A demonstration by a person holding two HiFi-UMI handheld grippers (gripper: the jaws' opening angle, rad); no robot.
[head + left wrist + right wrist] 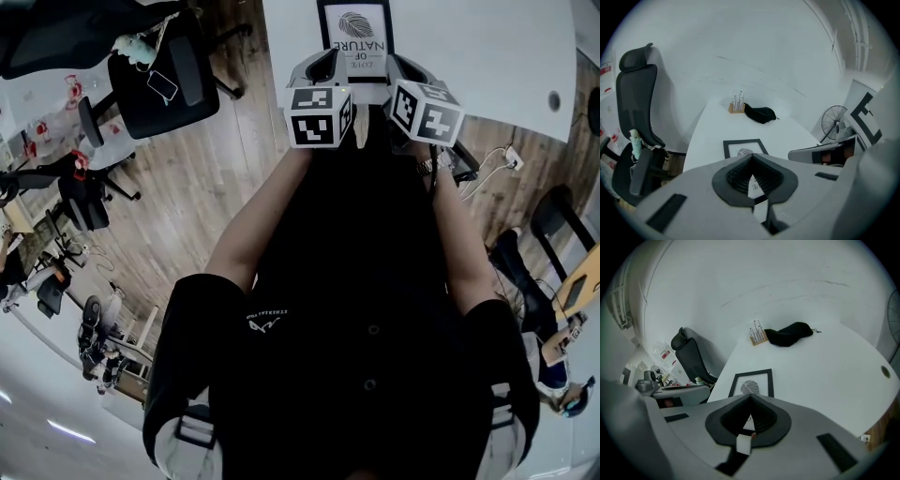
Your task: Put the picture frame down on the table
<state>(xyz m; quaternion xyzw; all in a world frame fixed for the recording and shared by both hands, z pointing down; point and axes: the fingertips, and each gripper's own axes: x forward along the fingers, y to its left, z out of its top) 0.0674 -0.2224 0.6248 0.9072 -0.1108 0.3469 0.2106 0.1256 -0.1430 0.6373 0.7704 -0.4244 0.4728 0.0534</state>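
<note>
Where the white table (pixel 487 56) curves at its near edge, the picture frame (pixel 354 30) lies on it, seemingly flat. It has a thin black rectangular moulding and a white sheet with a dark leaf print.

Left gripper (pixel 751 156): the ribbed dark pads meet at the tips with nothing clamped, and the frame's sheet shows through the hollow behind them. Right gripper (pixel 750 396): likewise tips together, empty, poised over the frame's near edge.

Far end of the table: a small wooden block (pixel 736 108) holds thin upright sticks. Just beside it lies a limp black cloth pouch (pixel 760 114). A black high-backed office chair (pixel 635 98) stands off the table's left side.
</note>
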